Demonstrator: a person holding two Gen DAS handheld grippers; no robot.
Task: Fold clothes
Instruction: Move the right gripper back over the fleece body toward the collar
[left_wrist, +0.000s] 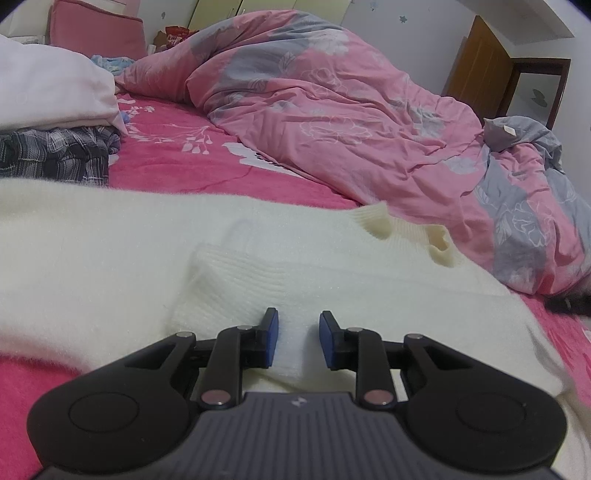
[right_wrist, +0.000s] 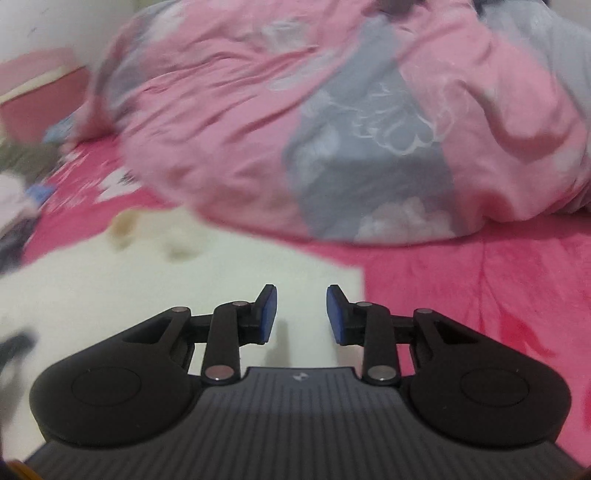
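Left gripper (left_wrist: 298, 338) stood with its blue pads (left_wrist: 272, 341) parted by a narrow gap and nothing pinched, a folded ribbed part of the cream sweater (left_wrist: 147, 251) lying directly beneath and ahead of the fingertips on the pink bedsheet (left_wrist: 192, 162). Right gripper (right_wrist: 301, 314) likewise had its pads spread with nothing between them, poised above the sweater's flat edge, bare sheet just to its right. Ahead of both tools lay the crumpled pink-and-grey duvet (left_wrist: 332, 103); plaid clothing (left_wrist: 55, 155) sat far left of the left tool.
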